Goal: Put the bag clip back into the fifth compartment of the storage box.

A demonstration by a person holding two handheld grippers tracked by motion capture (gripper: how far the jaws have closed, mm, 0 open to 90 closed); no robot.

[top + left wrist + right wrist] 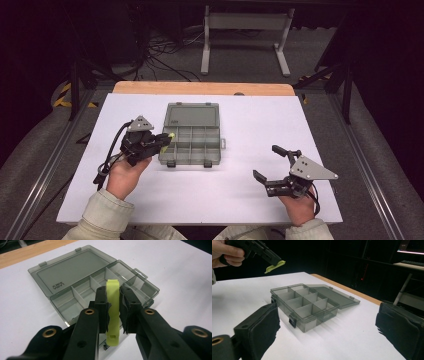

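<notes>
Two tongs over the white counter [210, 200]. Landmark: grey compartment box [192, 137], lid laid open flat behind it, dividers visible. Nearest, well off the box's front right corner: right tongs [272, 162], jaws wide apart, nothing between them. Just at the box's left edge, raised above it: left tongs [164, 138], clamped on a yellow-green plastic clip [112, 312], which stands lengthwise between the pads, its tip reaching over the box's left compartments. Beyond the box: the counter's wooden edge [200, 88].
</notes>
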